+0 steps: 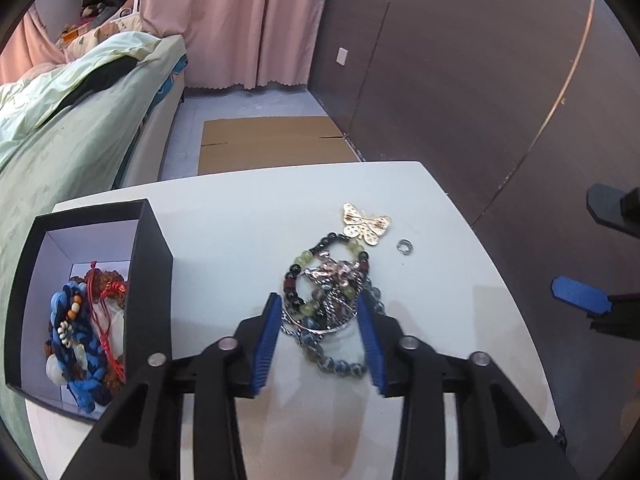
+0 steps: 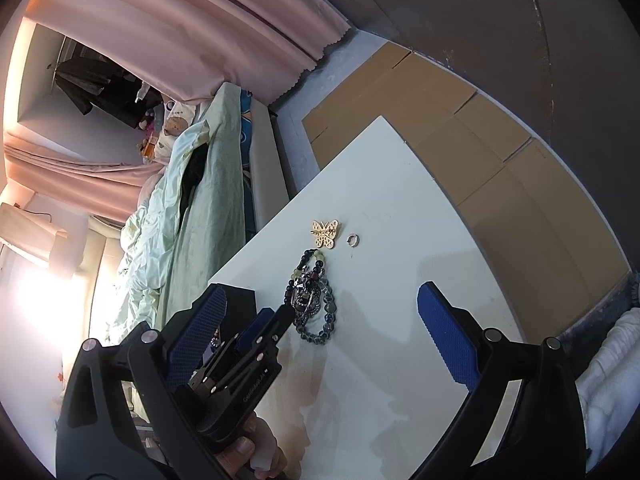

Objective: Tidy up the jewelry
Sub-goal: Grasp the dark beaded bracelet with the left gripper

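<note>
Left wrist view: a tangled heap of beaded bracelets and silver chain (image 1: pixel 330 296) lies on the white table (image 1: pixel 240 232), between the spread blue pads of the left gripper (image 1: pixel 320 312), which grips nothing. Just beyond the heap rest a gold filigree butterfly brooch (image 1: pixel 366 224) and a small silver ring (image 1: pixel 403 245). To the left stands an open black box with white lining (image 1: pixel 154 280), holding blue cord, red string and pale beads (image 1: pixel 86 340). The right gripper (image 2: pixel 320 320) hangs wide open above the table, empty.
</note>
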`<state>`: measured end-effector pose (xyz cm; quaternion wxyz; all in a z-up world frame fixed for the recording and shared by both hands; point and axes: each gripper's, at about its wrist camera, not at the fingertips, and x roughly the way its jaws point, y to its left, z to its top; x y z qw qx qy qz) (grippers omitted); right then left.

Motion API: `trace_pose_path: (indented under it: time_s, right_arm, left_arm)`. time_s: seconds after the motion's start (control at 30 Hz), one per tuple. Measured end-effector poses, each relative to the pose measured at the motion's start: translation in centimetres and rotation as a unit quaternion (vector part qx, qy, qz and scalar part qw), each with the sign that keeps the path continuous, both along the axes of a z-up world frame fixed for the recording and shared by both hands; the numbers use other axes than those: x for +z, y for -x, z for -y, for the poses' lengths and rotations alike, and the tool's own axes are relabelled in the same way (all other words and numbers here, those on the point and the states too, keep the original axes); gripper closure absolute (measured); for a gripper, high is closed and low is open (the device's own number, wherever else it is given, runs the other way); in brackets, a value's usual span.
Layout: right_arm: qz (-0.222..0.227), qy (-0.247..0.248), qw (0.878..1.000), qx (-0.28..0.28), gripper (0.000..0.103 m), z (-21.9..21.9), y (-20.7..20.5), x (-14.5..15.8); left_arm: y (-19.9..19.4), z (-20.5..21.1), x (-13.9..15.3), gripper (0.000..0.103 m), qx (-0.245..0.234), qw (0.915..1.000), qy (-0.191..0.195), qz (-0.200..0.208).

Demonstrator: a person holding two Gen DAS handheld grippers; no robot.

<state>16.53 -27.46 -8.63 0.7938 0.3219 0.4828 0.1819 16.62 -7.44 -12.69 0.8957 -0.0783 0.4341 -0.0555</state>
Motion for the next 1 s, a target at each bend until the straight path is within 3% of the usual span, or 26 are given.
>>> trace_pose_path:
  time_s: [0.4, 0.57, 0.6, 0.63, 0.73, 1.0]
  right_arm:
    - [-0.007, -0.002, 1.0, 0.006, 0.007, -1.0, -1.1, -0.5]
    - [-0.009, -0.001, 1.0, 0.013, 0.007, -1.5, -1.7, -0.7]
    - [-0.01, -0.001, 1.0, 0.016, 0.007, -1.6, -1.7, -0.8]
    - [-0.01, 0.0, 1.0, 0.017, 0.007, -1.8, -1.7, -0.8]
    - [-0.01, 0.003, 1.0, 0.024, 0.007, -2.2, -1.8, -0.8]
    - [-0.009, 0.01, 1.0, 0.028, 0.007, -2.2, -1.2, -0.6]
  left_arm:
    - [-3.1, -0.2, -1.5, 0.087, 0.026, 0.9988, -0.029, -0.031]
    - [-3.4, 0.4, -1.9, 0.087, 0.016, 0.9976, -0.055, -0.039]
    - [-3.5, 0.3, -2.0, 0.089, 0.017, 0.9974, -0.057, -0.04]
    - [-3.5, 0.1, -2.0, 0.097, 0.02, 0.9971, -0.06, -0.042]
    - [-3.5, -0.7, -1.8, 0.098, 0.015, 0.9984, -0.025, -0.047]
    - [-1.6, -2.2, 2.7, 0.098, -0.002, 0.9993, 0.037, 0.005]
